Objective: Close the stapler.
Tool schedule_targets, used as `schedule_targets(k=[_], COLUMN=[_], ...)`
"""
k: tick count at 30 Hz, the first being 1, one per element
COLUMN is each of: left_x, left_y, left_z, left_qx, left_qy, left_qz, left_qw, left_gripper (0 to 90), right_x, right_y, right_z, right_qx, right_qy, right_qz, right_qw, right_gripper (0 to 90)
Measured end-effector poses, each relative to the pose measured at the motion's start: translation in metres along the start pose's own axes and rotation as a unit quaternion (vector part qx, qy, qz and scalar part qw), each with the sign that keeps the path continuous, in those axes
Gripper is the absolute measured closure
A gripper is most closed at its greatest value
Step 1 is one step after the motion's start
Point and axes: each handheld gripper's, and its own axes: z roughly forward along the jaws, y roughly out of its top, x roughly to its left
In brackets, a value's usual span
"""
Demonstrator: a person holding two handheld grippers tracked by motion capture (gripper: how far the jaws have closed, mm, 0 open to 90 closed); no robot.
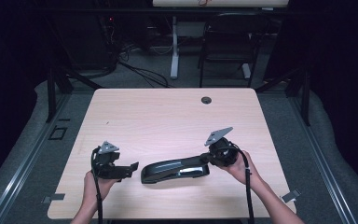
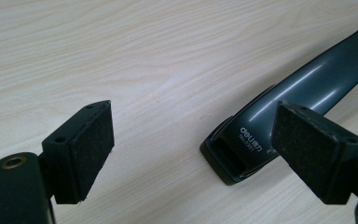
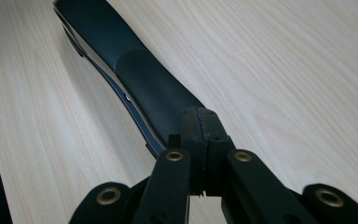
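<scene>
Dark room, pale wood bench (image 1: 168, 116) with a small round grommet (image 1: 206, 100) at 12 o'clock near the far edge; chair (image 1: 228, 42) and desk legs behind. A long dark stapler (image 1: 175, 170) lies flat on the bench at about 6 o'clock from centre, lengthwise left to right. My left tool (image 1: 131, 167) sits at 9 o'clock from the stapler's nose, just beside it, not touching. In the left gripper view its jaws stand wide apart, pads (image 2: 93, 144) bare, nothing between them; the stapler (image 2: 279, 121) nose with white lettering lies ahead at 2 o'clock. My right tool (image 1: 208, 158) is at the stapler's 3 o'clock end. In the right gripper view the right tool (image 3: 200, 123) is closed tight, pads together, tips resting against the stapler (image 3: 140, 84) handle's back end; no grip around it that I can make out.
</scene>
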Motion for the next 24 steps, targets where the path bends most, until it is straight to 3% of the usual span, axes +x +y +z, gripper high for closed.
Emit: schedule_targets(k=[4, 24], left_x=[-0.0013, -0.0042], left_y=[-0.0001, 0.0005], left_z=[0.0011, 0.0041], left_qx=[0.000, 0.010], left_qy=[0.002, 0.001], left_qz=[0.003, 0.011], left_qw=[1.0000, 0.9999], left_gripper=[13.4, 13.6], right_x=[-0.0022, -0.0027], right_y=[-0.0026, -0.0026], right_z=[0.0056, 0.0067], right_qx=[0.015, 0.019], right_qy=[0.007, 0.009], right_qz=[0.002, 0.009], right_qw=[0.9999, 0.9997], right_gripper=[90.0, 90.0])
